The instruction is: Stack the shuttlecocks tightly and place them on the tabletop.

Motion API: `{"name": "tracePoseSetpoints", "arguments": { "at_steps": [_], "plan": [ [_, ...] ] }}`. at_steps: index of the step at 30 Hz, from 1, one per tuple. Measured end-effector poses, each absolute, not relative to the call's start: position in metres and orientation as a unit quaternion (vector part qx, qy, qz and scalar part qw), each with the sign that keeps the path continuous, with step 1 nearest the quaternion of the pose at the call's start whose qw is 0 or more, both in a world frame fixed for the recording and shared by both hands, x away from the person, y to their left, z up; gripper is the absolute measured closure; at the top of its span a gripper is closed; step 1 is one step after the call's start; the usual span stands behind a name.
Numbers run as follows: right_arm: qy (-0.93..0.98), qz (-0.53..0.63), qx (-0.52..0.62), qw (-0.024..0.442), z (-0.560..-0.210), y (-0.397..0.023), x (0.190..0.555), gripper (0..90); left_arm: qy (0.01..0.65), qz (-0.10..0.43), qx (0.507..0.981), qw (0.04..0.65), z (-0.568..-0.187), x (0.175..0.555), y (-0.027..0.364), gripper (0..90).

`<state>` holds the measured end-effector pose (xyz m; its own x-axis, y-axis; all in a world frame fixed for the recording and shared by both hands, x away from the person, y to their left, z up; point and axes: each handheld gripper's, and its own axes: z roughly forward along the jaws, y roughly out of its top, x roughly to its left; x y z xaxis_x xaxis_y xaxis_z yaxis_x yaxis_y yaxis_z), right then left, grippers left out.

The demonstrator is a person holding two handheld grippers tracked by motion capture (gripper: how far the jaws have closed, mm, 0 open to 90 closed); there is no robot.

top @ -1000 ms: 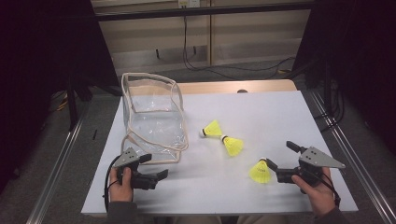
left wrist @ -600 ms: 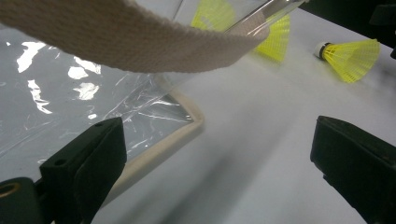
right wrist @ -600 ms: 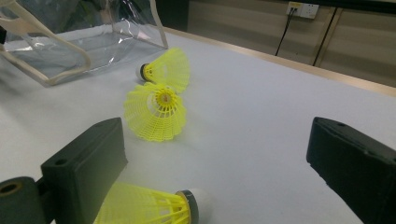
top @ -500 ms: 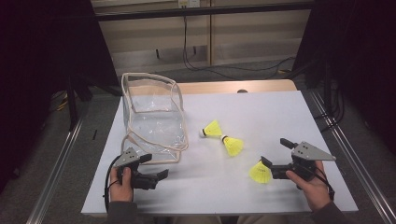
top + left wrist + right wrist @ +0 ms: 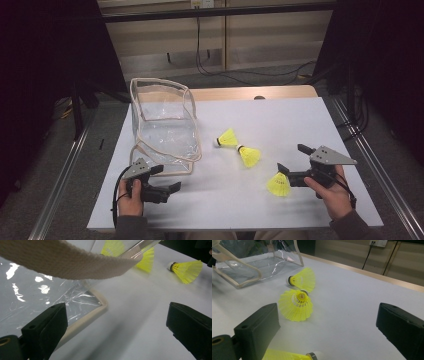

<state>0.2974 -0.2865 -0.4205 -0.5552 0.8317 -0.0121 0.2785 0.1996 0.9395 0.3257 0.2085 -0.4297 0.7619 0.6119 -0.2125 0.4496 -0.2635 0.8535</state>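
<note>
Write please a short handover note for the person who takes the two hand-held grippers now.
Left hand-held gripper: open, empty, by the front edge of the clear bag.
Right hand-held gripper: open, empty, beside the nearest shuttlecock, which lies low between its jaws in the right gripper view.
Two more shuttlecocks lie mid-table, touching or nearly so.
Done: nothing in the bag.
Left, probably: put all three shuttlecocks into the bag.
</note>
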Motion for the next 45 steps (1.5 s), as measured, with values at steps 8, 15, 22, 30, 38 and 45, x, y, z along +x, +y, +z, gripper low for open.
{"name": "tracePoseSetpoints", "arguments": {
  "at_steps": [8, 15, 22, 30, 38, 45],
  "plan": [
    [0.734, 0.499, 0.376, 0.268, -0.413, -0.276, 0.301, 4.2, 0.334, 0.079, 0.792, 0.504, -0.43, 0.326, 0.207, 3.6],
    [0.746, 0.491, 0.373, 0.25, -0.406, -0.265, 0.308, 5.0, 0.335, 0.078, 0.791, 0.506, -0.431, 0.326, 0.207, 3.6],
    [0.758, 0.483, 0.376, 0.226, -0.405, -0.258, 0.313, 3.0, 0.335, 0.076, 0.792, 0.504, -0.431, 0.326, 0.206, 3.6],
    [0.768, 0.473, 0.373, 0.217, -0.405, -0.253, 0.317, 3.9, 0.334, 0.074, 0.793, 0.504, -0.432, 0.326, 0.206, 3.6],
    [0.773, 0.472, 0.371, 0.205, -0.405, -0.246, 0.321, 5.1, 0.334, 0.074, 0.793, 0.504, -0.432, 0.326, 0.205, 3.6],
    [0.777, 0.47, 0.372, 0.192, -0.411, -0.247, 0.316, 6.8, 0.333, 0.075, 0.793, 0.504, -0.432, 0.326, 0.206, 3.6]
  ]
}}
